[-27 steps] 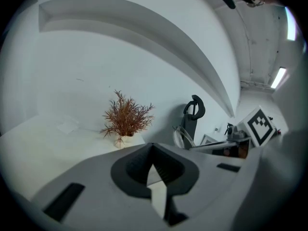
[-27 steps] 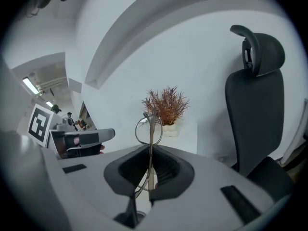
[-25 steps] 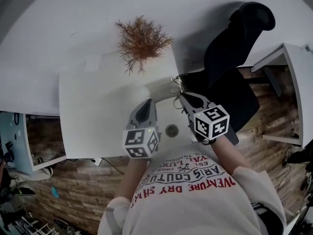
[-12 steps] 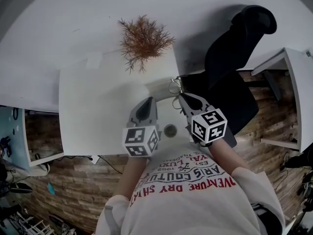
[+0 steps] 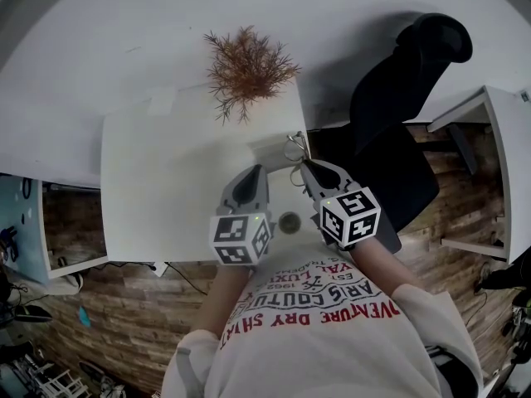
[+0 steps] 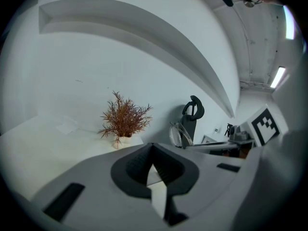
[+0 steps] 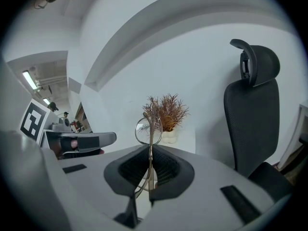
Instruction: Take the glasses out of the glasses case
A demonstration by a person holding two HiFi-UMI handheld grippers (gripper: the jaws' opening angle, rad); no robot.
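Note:
Thin-rimmed glasses [image 5: 294, 146] are clamped in my right gripper [image 5: 304, 166], lifted above the white table [image 5: 166, 189] near its right edge. In the right gripper view the pads are shut on the frame and a round lens [image 7: 148, 129] stands above the gripper [image 7: 150, 153]. My left gripper [image 5: 251, 172] hovers just left of it, and its tips [image 6: 153, 153] look closed with nothing between them. The glasses [image 6: 179, 134] show to its right. A pale low shape [image 5: 270, 152] beside the glasses may be the case; I cannot tell.
A dry reddish plant [image 5: 247, 65] in a small white pot stands at the table's far edge. A black office chair [image 5: 398, 98] stands off the table's right side. A round cable grommet [image 5: 289, 220] sits near the front edge between the grippers.
The right gripper has drifted slightly left toward the left gripper, still holding the glasses. The left gripper has stayed still.

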